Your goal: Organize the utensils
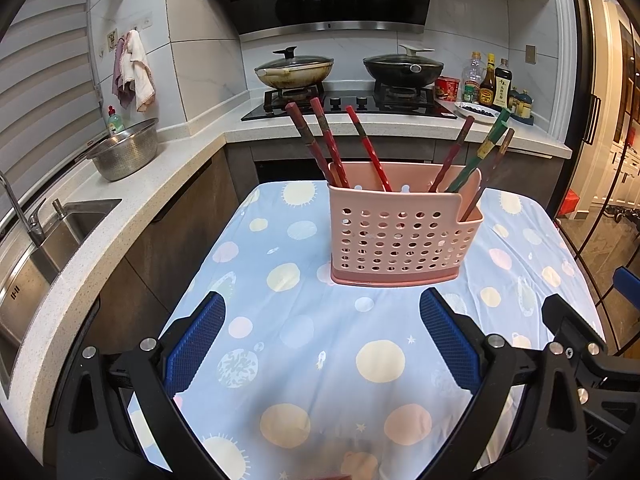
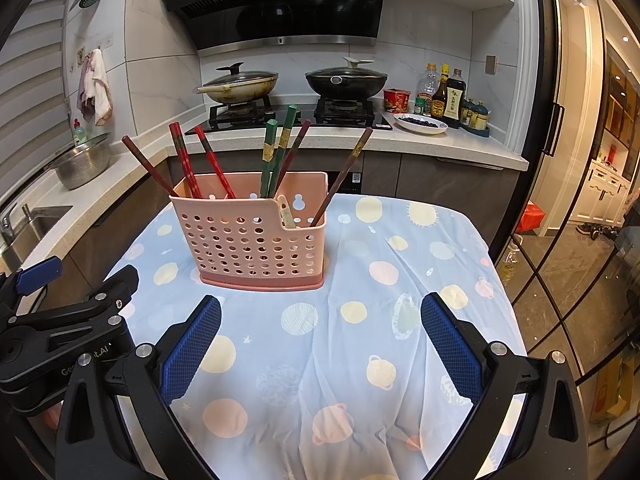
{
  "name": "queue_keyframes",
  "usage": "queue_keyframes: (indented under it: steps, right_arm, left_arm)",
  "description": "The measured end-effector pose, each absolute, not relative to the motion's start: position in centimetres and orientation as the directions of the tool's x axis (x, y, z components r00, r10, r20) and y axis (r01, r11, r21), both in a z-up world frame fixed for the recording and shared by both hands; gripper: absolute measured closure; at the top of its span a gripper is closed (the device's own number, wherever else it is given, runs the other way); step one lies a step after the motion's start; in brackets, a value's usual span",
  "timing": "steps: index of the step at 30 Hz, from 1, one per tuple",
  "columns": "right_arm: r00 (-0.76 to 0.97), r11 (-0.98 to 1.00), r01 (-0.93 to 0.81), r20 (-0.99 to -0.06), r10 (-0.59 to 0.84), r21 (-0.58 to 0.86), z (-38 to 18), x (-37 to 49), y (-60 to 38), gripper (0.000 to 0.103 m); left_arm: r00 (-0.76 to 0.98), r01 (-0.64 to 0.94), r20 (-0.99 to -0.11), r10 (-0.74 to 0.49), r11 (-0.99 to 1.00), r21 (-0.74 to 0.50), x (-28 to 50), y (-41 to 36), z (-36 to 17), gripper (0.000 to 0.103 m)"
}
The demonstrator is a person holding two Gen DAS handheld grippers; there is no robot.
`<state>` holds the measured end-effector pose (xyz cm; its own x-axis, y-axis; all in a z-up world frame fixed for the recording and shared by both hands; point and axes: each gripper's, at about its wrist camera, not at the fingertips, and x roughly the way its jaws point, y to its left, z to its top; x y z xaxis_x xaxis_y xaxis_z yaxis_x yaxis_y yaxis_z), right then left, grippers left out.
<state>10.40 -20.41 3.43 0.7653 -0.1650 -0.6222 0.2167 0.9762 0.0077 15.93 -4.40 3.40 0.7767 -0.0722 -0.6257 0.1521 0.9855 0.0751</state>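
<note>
- Pink perforated plastic utensil holder (image 2: 252, 236) standing upright mid-way across the surface (image 2: 400, 320), itself draped in a pale blue cloth printed with planets and suns
- Red lacquered chopsticks (image 2: 185, 162) leaning out of the holder's left part, green chopsticks (image 2: 276, 152) and a dark brown chopstick (image 2: 344, 172) towards its right, all splayed, none paired
- Left gripper (image 1: 322, 340) and right gripper (image 2: 320, 344) both hovering above the cloth just short of the holder, blue-padded fingers (image 2: 192, 344) spread wide, nothing held
- Likely risks: light holder tipping or sliding on the loose cloth if a leaning stick gets pulled sideways; thin slick sticks slipping from the pads
- Only in the right wrist view: a pale spoon-like handle (image 2: 287, 210) in the lower front pocket, plus the second green stick
- Stove, lidded pans and sink well behind, apart from the work
</note>
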Motion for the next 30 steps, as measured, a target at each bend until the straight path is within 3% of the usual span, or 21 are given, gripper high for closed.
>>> queue_keyframes:
  steps: [30]
  right_arm:
    - [0.764, 0.976, 0.217, -0.623, -0.169, 0.001, 3.36, 10.43, -20.28, 0.006]
  left_arm:
    - [0.778, 0.13, -0.627, -0.044, 0.987, 0.091, 15.57, -4.63, 3.43, 0.01]
